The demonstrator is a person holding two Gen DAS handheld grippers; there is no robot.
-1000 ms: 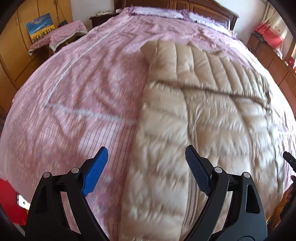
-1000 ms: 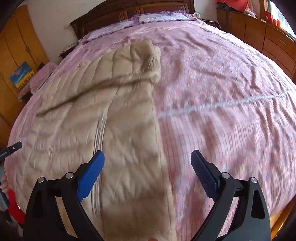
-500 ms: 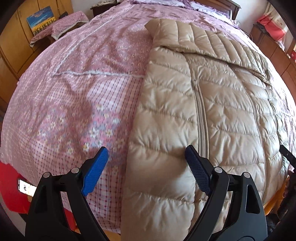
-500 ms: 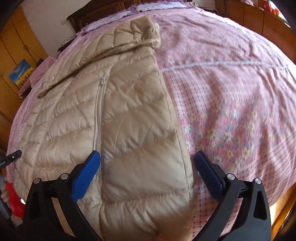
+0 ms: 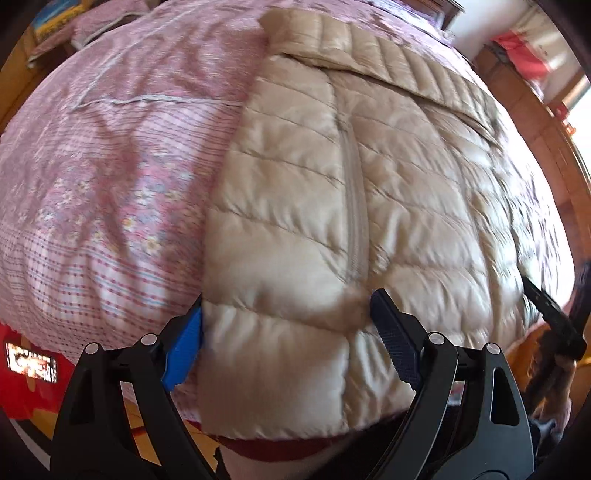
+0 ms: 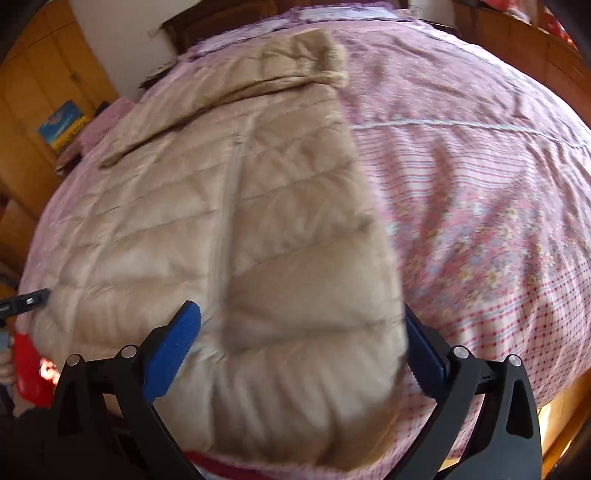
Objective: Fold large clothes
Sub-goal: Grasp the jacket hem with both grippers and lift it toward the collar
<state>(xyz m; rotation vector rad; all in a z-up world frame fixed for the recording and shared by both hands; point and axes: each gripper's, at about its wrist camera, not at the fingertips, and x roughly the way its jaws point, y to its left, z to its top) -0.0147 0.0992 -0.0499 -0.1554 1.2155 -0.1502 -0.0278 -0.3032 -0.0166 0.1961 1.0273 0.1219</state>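
A beige quilted down jacket [image 5: 332, 184] lies flat, zip up, on a pink flowered bedspread [image 5: 110, 166], its collar at the far end. My left gripper [image 5: 288, 332] is open and straddles the jacket's near left hem corner. Puffy fabric bulges between its blue pads, and the left pad is partly hidden behind the jacket's edge. In the right wrist view my right gripper [image 6: 299, 350] is open too, and the jacket's [image 6: 258, 221] near right hem corner fills the gap between its pads. Each gripper's tip shows at the edge of the other's view.
The near edge of the bed runs just under both grippers, with wooden floor [image 5: 144, 424] below. A red object [image 5: 22, 369] sits low at the left. Wooden wardrobes [image 6: 48, 92] stand to the left, a dark headboard [image 6: 221, 22] at the far end, and wooden cabinets [image 5: 546, 122] to the right.
Both grippers came down and closer to the jacket's near hem, so the hem corners now sit between the jaws. The jaws stayed equally wide and the jacket has not moved.
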